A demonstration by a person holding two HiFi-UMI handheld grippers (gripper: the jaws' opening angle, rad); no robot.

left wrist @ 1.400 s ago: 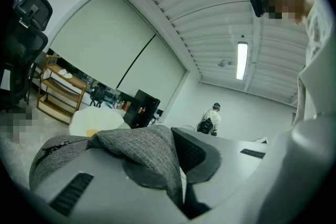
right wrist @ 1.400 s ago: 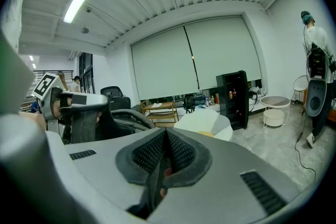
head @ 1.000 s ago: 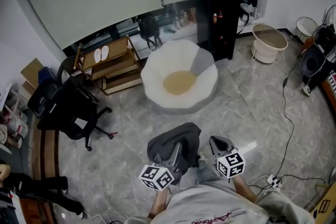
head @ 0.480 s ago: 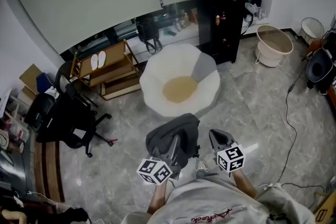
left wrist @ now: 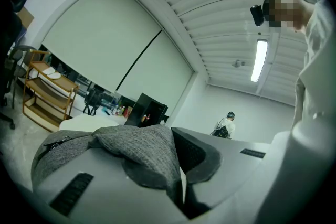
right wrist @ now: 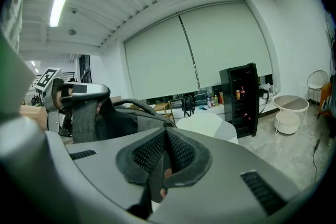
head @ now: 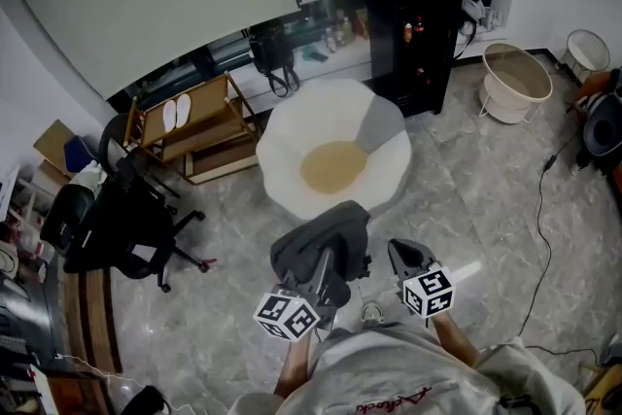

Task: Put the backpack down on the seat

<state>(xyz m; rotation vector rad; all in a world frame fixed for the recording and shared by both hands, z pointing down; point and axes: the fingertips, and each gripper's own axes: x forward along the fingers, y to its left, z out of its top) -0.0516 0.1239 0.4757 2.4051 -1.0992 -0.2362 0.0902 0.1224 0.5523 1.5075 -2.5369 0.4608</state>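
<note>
Presently held: backpack, grey, hung over the floor, near the seat but not on it.
Left gripper: fingers clamped on the backpack's grey fabric.
Right gripper: fingers pressed together, just beside the backpack.
Seat: white, rounded, tan cushion laid in its hollow.
</note>
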